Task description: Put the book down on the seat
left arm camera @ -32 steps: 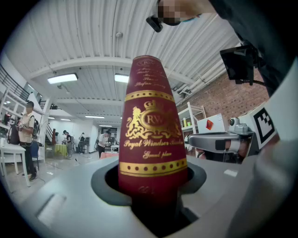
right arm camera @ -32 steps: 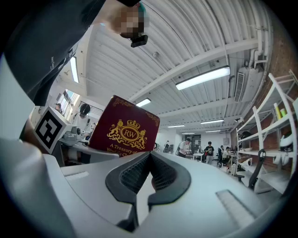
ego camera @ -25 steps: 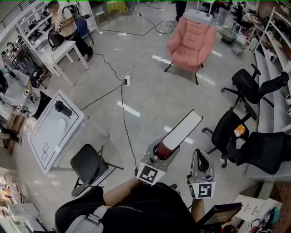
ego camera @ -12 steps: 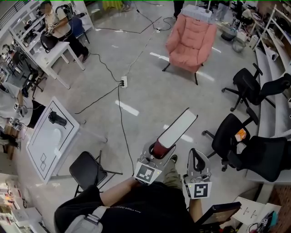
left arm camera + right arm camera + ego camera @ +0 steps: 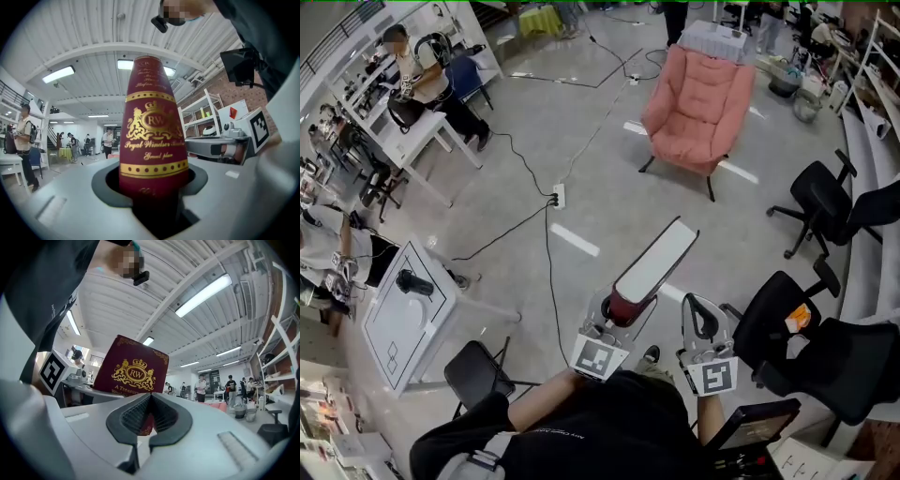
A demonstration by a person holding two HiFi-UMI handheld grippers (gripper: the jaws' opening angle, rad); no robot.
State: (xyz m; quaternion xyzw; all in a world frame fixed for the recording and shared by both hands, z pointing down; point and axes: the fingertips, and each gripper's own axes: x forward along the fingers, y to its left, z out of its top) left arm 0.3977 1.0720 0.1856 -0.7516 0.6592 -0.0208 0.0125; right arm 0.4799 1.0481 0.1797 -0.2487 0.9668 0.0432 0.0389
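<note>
Left gripper view shows the left gripper (image 5: pixel 150 190) clamped on the maroon book (image 5: pixel 152 136), its jaws held apart by the book's thickness. In the head view the left gripper (image 5: pixel 622 307) carries the book (image 5: pixel 657 262) slanting up toward 1 o'clock, white page edge on top, above bare floor. The right gripper (image 5: pixel 702 313) rides just beside it at 3 o'clock. In the right gripper view, the right gripper (image 5: pixel 149 416) has its pads pressed together on nothing, with the book (image 5: pixel 134 369) behind them.

Open floor runs from the book toward the pink armchair (image 5: pixel 697 97) at 12 o'clock, its seat bare. A black office chair (image 5: pixel 773 321) crowds the right gripper at 3 o'clock. A folding chair (image 5: pixel 476 371) and a white table (image 5: pixel 389 328) stand at 8 to 9 o'clock, and a cable (image 5: pixel 548 267) crosses the floor at 11.

Since a second ago the armchair has drawn nearer and the table has slid outward. Both forearms reach forward, side by side.
</note>
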